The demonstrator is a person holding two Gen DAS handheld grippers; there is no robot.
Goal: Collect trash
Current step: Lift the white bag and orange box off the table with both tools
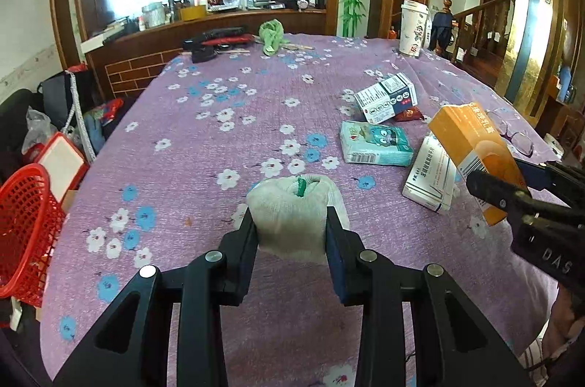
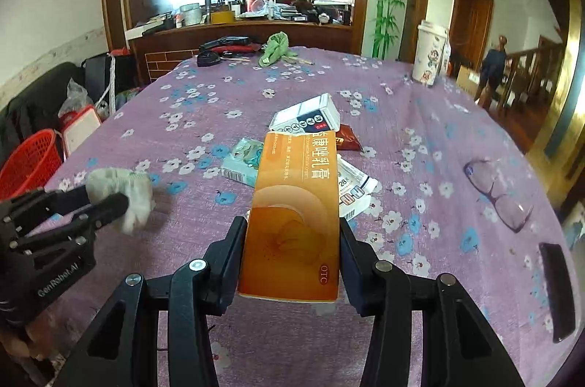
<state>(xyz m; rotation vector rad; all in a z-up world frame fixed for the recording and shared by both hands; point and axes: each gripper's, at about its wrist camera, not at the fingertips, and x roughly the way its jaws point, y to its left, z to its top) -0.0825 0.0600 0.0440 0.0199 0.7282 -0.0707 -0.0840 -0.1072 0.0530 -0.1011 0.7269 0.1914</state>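
- A soft white cloth bundle is squeezed between the fingers of the left gripper, low in the middle of the left view. It looks light and squashy.
- A long orange box is clamped at its near end by the right gripper. It looks light and easily crushed, so its flat sides are best held.
- A red basket is seen at the left edge.
- More boxes are left on the purple cloth.

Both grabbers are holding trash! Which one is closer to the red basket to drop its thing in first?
Left, probably. The left gripper, holding the white cloth wad, is on the side where the red basket stands off the table's left edge. The right gripper, holding the orange box, is farther away.
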